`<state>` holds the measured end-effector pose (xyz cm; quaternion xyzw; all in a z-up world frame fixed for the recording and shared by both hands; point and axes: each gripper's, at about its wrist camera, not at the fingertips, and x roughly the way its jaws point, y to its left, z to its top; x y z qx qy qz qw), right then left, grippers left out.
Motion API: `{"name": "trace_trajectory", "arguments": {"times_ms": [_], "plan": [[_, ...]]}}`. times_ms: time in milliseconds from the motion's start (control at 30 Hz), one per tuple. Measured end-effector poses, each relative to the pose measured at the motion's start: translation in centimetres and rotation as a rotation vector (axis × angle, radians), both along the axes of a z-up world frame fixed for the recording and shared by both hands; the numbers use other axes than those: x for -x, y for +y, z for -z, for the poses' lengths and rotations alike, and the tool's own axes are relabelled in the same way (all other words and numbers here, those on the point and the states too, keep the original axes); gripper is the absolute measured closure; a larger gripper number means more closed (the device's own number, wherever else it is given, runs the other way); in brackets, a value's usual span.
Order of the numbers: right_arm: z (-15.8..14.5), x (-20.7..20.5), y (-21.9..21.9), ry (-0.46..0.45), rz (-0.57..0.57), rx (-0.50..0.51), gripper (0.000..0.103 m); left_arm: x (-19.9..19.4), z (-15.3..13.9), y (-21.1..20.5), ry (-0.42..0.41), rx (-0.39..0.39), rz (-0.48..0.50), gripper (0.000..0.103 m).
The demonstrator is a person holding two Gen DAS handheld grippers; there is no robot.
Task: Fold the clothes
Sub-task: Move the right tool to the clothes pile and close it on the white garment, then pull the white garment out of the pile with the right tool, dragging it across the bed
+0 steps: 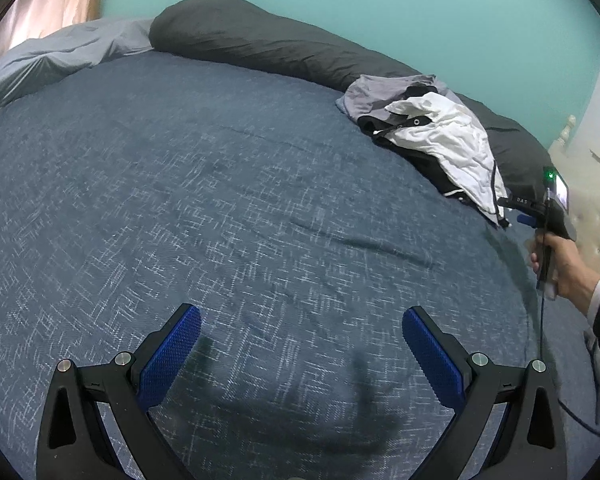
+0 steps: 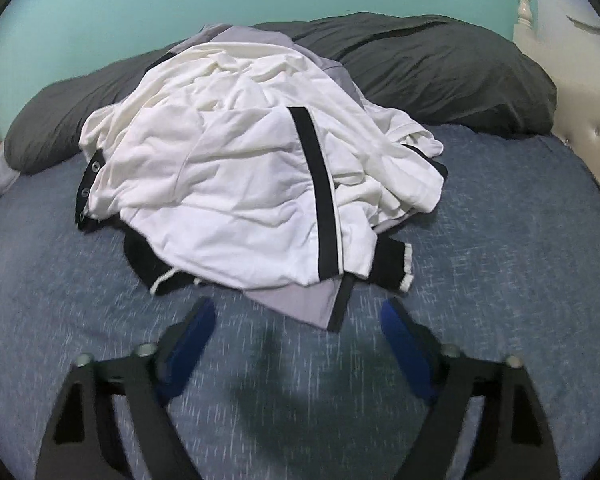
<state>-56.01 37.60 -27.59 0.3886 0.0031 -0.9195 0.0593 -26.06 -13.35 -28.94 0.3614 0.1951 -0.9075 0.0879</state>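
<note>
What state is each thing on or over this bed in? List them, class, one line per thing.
Left gripper: open, empty, over bare bedspread.
Right gripper: open, empty, just short of the pile.
Pile of clothes: unfolded, crumpled in a heap.
White garment: on top, creased.
Grey garment: underneath, corner sticking out.
Dark pillow: lying behind the pile.
Bedspread: spread flat, slightly wrinkled.
</note>
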Motion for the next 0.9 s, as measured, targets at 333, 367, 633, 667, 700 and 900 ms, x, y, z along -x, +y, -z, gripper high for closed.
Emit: {"name": "trace_trajectory", "arguments": {"times_ms": [333, 367, 633, 667, 700, 900], "plan": [[1.7, 2.8, 0.2, -0.021, 0.026, 0.003, 0.04, 1.2, 0.7, -2.0, -0.027, -0.009, -0.041, 0.0], [1.9, 3.0, 0.2, -0.026, 0.029, -0.002, 0.044, 1.4, 0.8, -2.1, -0.03, -0.008, -0.039, 0.0], [2.4, 4.4, 0.6, -0.028, 0.018, 0.019, 0.068, 3.3, 1.3, -3.3, -0.053, 0.002, -0.026, 0.0], [2.5, 4.6, 0.7, -0.031, 0.02, 0.02, 0.076, 3.7, 1.4, -3.4, -0.057, 0.005, -0.024, 0.0], [2.7, 4.8, 0.8, -0.036, 0.022, 0.024, 0.082, 4.0, 1.5, -3.6, -0.057, 0.003, -0.023, 0.0], [2.4, 4.9, 1.0, 0.004, 0.003, 0.037, 0.099, 5.1, 2.6, -4.5, -0.086, -0.019, -0.032, 0.0]]}}
